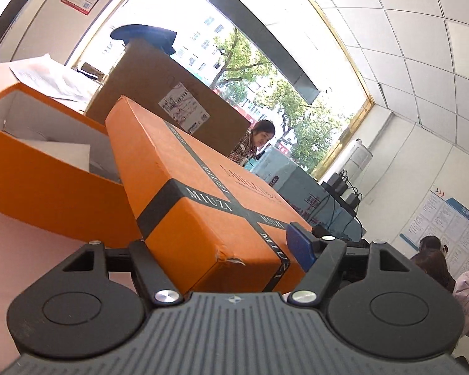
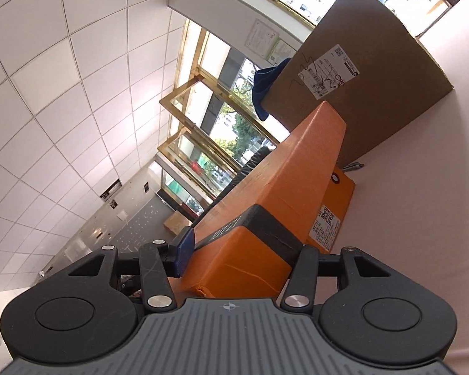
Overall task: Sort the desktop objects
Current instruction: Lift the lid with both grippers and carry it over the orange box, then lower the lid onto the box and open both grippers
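Observation:
An orange lid (image 1: 184,168) printed with dark MIUZI ribbon bands hangs tilted above the pink table. My left gripper (image 1: 219,243) is shut on its near corner. One blue pad (image 1: 300,247) lies against the lid's top and the other finger is hidden under it. Left of the lid stands the open orange box base (image 1: 47,184) with a white inside. From the other side, my right gripper (image 2: 244,250) is shut on the same orange lid (image 2: 284,168), its blue pad (image 2: 184,250) on the top face. The base (image 2: 344,200), with a white label, shows beneath.
A tall brown carton (image 1: 159,93) with a shipping label stands behind the orange box, dark blue cloth (image 1: 147,34) on top; it shows too as the brown carton (image 2: 359,87). White papers (image 1: 47,78) lie at the far left. People stand beyond the table (image 1: 259,137).

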`<state>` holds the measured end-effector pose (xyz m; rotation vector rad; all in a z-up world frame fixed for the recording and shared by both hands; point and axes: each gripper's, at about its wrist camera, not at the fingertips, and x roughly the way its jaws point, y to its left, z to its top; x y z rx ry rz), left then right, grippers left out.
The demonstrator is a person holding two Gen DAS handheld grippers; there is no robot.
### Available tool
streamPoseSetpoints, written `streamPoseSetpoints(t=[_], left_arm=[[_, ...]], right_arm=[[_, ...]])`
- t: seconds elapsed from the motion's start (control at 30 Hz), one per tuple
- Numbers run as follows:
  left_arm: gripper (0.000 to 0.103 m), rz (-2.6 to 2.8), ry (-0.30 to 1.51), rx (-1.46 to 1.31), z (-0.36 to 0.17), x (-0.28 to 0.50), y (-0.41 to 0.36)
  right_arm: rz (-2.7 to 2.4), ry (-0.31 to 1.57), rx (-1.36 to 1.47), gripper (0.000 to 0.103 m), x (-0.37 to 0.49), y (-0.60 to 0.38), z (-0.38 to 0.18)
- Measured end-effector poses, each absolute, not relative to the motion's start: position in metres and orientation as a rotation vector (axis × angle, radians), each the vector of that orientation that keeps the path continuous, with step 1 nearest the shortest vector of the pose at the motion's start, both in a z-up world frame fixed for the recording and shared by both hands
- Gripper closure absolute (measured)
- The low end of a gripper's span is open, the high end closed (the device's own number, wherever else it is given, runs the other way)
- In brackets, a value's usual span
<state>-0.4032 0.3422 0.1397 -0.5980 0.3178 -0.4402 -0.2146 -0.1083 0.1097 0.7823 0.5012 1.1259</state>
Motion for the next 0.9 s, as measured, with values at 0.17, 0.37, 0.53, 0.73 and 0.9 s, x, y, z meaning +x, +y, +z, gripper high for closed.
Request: streamPoseSetpoints(t=[0.17, 0.37, 0.53, 0.73, 0.9], left_arm=[[0.029, -0.268, 0.277, -0.598, 0.153, -0.383, 0.392], [0.030, -0.174, 0.292, -0.564, 0.165, -0.348, 0.456], [0.029, -0.166, 0.356, -0.587, 0.158, -0.314, 0.494], [0.029, -0.171, 0.408, -0.641, 0.134, -0.286, 0.514], [0.024, -0.170, 0.460, -0.696, 0.118, -0.274, 0.522]], right_arm=[[1.164, 0.533, 0.752, 0.056, -0.173, -0.038, 0.127], [1.196, 0.579, 0.792, 0.056, -0.114, 0.049, 0.120], [1.198, 0.622, 0.818, 0.056, -0.082, 0.098, 0.103], [1.150, 0.669, 0.811, 0.055, -0.054, 0.123, 0.087], [1.069, 0.635, 0.703, 0.047, -0.054, 0.133, 0.089]])
